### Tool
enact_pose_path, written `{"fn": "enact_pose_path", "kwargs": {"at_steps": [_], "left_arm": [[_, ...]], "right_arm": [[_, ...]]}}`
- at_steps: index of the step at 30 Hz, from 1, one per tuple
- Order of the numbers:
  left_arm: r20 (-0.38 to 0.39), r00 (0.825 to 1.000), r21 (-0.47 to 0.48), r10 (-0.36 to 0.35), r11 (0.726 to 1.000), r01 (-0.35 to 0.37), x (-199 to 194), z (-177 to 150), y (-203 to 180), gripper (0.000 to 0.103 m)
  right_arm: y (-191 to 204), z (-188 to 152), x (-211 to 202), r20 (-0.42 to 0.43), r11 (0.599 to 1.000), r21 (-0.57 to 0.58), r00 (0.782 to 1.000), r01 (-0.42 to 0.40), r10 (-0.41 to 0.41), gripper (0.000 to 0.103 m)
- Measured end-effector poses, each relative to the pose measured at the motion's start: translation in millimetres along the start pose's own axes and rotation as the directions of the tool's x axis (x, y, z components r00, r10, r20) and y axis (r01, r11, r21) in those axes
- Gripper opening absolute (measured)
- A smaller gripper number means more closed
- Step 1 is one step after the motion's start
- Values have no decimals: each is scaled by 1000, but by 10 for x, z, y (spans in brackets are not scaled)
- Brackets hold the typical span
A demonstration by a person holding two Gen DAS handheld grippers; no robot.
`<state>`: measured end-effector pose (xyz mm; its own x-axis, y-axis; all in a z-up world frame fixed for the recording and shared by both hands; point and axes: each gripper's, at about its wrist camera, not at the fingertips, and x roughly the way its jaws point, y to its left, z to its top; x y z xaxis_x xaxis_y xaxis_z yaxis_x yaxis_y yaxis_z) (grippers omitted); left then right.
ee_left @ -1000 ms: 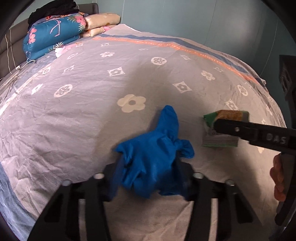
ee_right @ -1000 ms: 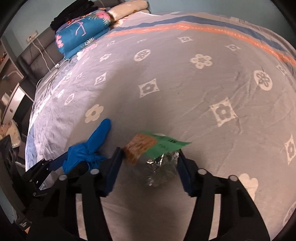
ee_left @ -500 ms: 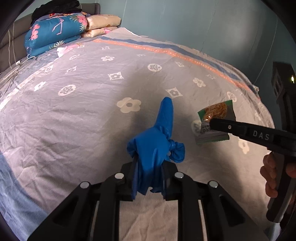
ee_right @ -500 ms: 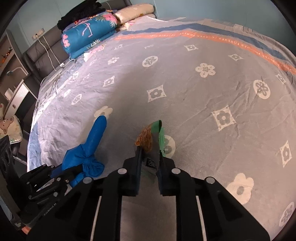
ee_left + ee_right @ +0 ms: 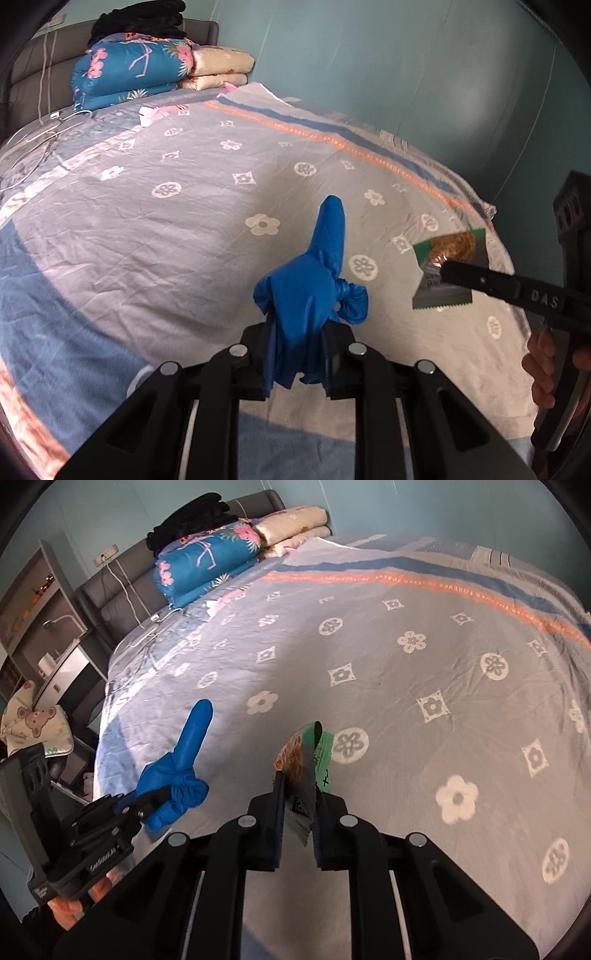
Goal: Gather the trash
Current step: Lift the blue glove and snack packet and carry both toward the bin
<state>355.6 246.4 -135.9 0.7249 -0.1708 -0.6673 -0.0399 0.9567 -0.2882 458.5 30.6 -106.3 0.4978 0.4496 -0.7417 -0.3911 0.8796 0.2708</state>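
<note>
- The left tool (image 5: 297, 354) was clamped nearly shut on a crumpled blue glove (image 5: 314, 288), which hung lifted clear above the bed (image 5: 147, 229), one finger sticking up.
- The right tool (image 5: 299, 812) was fully closed on a green snack wrapper (image 5: 304, 764), also held off the bed, just to the right of the glove.
- From the left wrist view the right tool (image 5: 454, 273) showed at the right, gripping the wrapper (image 5: 443, 269), with a hand (image 5: 543, 369) on its handle.
- From the right wrist view the left tool (image 5: 147, 801) sat at the lower left with the glove (image 5: 181, 771) in it.
- The bed's patterned cover lay bare beyond the glove, with wide open room up to the orange stripe (image 5: 424, 579) along the far edge.
- Folded blankets (image 5: 136, 74) were stacked at the bed's far head corner, well apart from the glove.
- A white cable (image 5: 40, 136) lay near the bed's left edge.
- The teal wall (image 5: 406, 74) ran close behind the bed's far edge.
</note>
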Motion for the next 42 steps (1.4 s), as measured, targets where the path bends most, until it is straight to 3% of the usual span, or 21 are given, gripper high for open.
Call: {"fn": "enact_pose_path", "kwargs": {"at_steps": [14,26,42], "left_arm": [[109,994,29,21,999,-24,-1122,-292,-426,17],[208,978,115,-35,993,12,-1991,-588,-1217,17],[295,946,223,-136,972,70,-2732,-927,-2024,18]], "right_arm": [[139,-557,-1392,98,1000,-22,995,-18,20,12],[48,-1078,-2567,205,997,-26,976,-68,72,12],[-107,-1645,-3736,324,997,-21,943,-73,76,12]]}}
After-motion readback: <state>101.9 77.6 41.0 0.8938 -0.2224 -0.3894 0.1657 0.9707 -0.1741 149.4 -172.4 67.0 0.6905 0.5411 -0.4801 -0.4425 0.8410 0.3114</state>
